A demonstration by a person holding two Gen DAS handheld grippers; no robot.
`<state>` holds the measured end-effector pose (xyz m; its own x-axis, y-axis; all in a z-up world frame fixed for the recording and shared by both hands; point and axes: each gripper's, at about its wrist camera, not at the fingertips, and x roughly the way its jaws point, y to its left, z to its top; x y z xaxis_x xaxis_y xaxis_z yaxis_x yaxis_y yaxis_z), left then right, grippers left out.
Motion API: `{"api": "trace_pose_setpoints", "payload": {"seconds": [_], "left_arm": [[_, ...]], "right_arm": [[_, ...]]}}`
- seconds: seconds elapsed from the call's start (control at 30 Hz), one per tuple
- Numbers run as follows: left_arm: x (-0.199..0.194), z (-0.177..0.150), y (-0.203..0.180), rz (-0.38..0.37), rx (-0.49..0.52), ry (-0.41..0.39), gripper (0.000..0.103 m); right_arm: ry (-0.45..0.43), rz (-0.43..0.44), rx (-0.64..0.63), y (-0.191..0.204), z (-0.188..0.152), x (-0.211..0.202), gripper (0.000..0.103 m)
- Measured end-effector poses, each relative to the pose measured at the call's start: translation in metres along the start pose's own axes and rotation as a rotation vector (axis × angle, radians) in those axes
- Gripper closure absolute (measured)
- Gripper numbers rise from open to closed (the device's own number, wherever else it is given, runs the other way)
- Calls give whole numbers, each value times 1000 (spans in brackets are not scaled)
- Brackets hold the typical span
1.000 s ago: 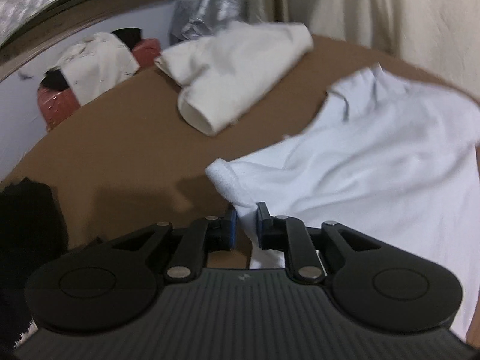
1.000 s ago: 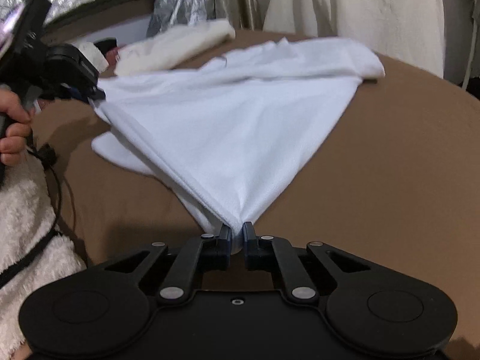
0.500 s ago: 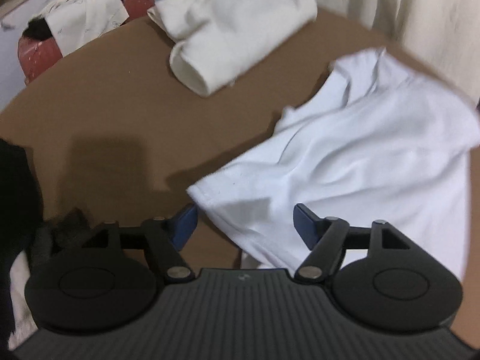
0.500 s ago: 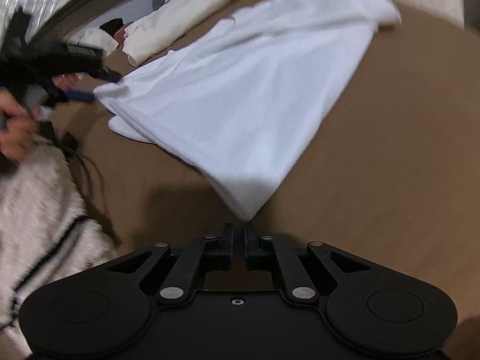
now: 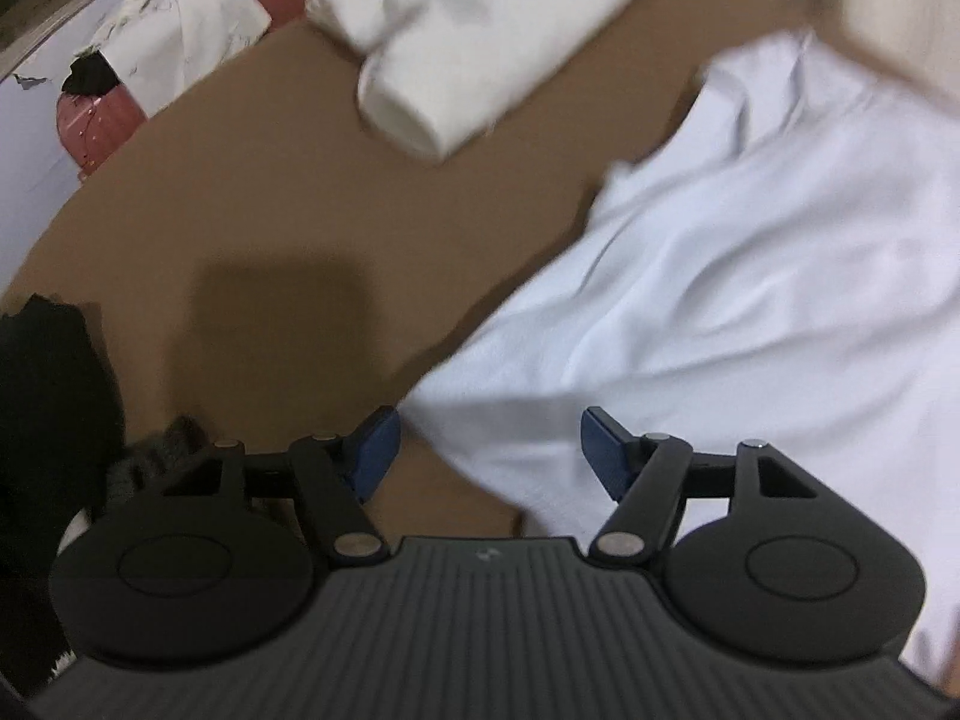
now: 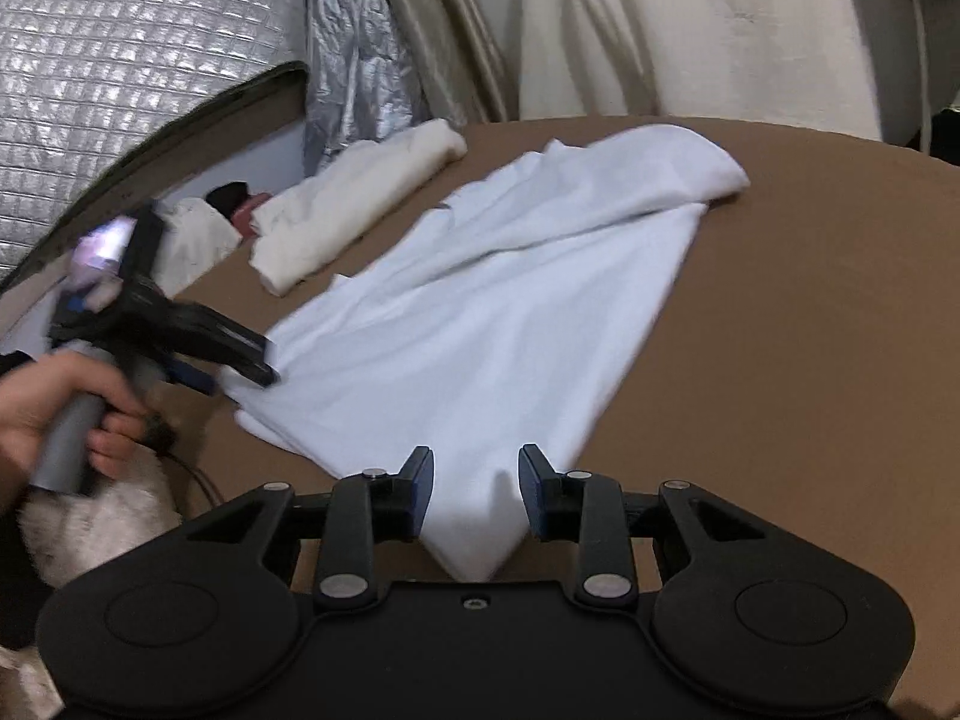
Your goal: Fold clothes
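Note:
A white shirt lies spread on the brown table, roughly folded into a triangle. Its near corner rests loose between the parted fingers of my right gripper, which is open. In the left wrist view the same white shirt fills the right side, and its edge lies between the wide-open fingers of my left gripper. The right wrist view also shows the left gripper, held by a hand, at the shirt's left corner.
A folded cream garment lies at the table's far side. Beyond the edge sit a pink seat with white cloth on it and a silver quilted cover. Dark fabric lies at the near left.
Both grippers have opened and let go of the shirt. The shirt has dropped flat onto the table. The left opened first, the right within the last half second.

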<state>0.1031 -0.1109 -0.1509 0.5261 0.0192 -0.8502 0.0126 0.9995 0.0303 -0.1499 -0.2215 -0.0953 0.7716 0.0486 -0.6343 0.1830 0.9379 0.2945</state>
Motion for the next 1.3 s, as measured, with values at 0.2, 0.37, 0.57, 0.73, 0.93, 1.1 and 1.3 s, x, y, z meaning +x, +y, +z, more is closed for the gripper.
{"api": "trace_pose_setpoints", "payload": {"seconds": [0.2,0.37,0.57,0.73,0.93,1.1,1.3], "left_arm": [[-55,28,-29,-245,136,-176,33],[-37,81,-77,-406,298,-244,31],[22,149,-136,-501,385,-263,31],[64,173,-162,-512,354,-224,31],[83,170,-157,-448,264,-231,34],[82,145,-149,-418,331,-290,34],[87,154,-132,-587,307,-332,32]], "right_arm": [[-1,1,90,-31,37,1,67],[-40,161,230,-90,118,6,48],[43,170,396,-185,178,93,41],[8,85,194,-173,195,137,40],[9,-5,-223,-120,249,199,35],[153,40,-138,-127,294,279,35],[112,266,-256,-113,271,268,92]]}}
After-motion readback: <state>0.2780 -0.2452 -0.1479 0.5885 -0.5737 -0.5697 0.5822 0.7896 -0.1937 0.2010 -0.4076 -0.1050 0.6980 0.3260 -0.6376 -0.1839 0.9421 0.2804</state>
